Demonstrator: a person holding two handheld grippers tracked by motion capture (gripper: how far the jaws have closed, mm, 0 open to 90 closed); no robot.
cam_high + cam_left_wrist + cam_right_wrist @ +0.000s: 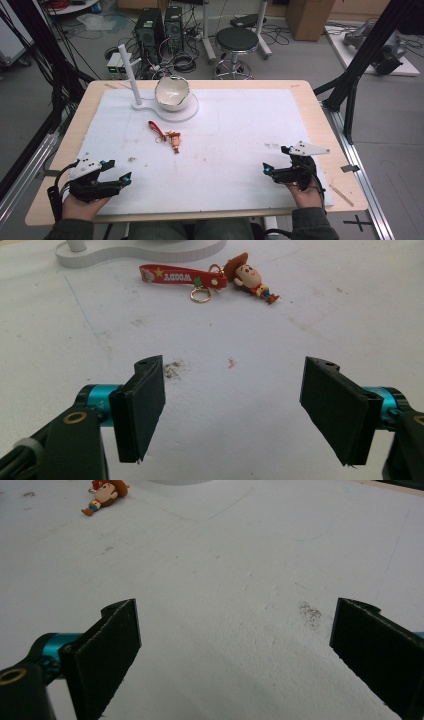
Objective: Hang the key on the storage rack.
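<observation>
We see the keychain (pixel 167 135) lying flat on the table (pixel 240 145), centre-left of the high view, just below the white stand (pixel 165 112) with its bowl (pixel 172 93). Both jaws stand apart and empty on the left hand-held gripper (pixel 116 171) and the right hand-held gripper (pixel 276 160), well short of it. We judge a pinch could slip off the thin strap (pixel 175 277) or snag the ring (pixel 199 295). In the right gripper view the figure (pixel 106 495) is cut off at the top edge.

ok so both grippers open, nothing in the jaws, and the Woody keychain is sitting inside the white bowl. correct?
Not quite. The Woody keychain lies flat on the white mat, in front of the white bowl, not inside it; the high view shows this. The rest holds: left gripper and right gripper are both open with nothing between the jaws.
</observation>
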